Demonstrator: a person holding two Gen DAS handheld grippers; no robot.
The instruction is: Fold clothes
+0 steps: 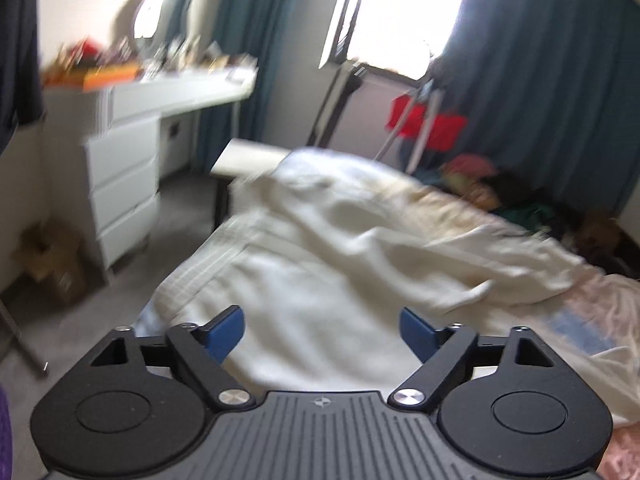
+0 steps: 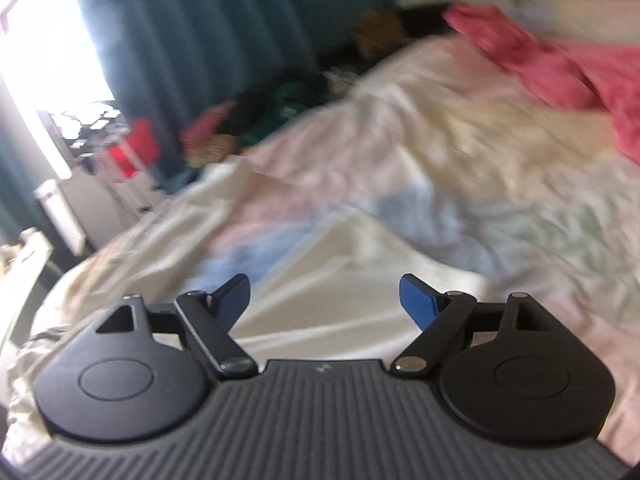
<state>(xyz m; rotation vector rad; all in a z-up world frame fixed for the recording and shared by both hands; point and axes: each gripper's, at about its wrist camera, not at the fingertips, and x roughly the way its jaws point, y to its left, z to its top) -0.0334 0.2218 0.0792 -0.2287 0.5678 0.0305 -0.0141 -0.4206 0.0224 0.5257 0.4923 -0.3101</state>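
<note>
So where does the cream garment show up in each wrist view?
Left wrist: the cream garment fills the centre, spread on the bed ahead of the open fingers.
Right wrist: lower centre, lying between the open fingers.
Shared landmark: the red item by the window, upper right on the left wrist, left on the right.

You are in a home bedroom. A bed (image 2: 500,184) with pale rumpled bedding fills the middle; at ten o'clock stands a white drawer unit (image 1: 120,196) under a cluttered surface (image 1: 192,88), and teal curtains (image 1: 540,80) frame a bright window (image 1: 404,12) at twelve o'clock. Clothes lie heaped at two o'clock.
</note>
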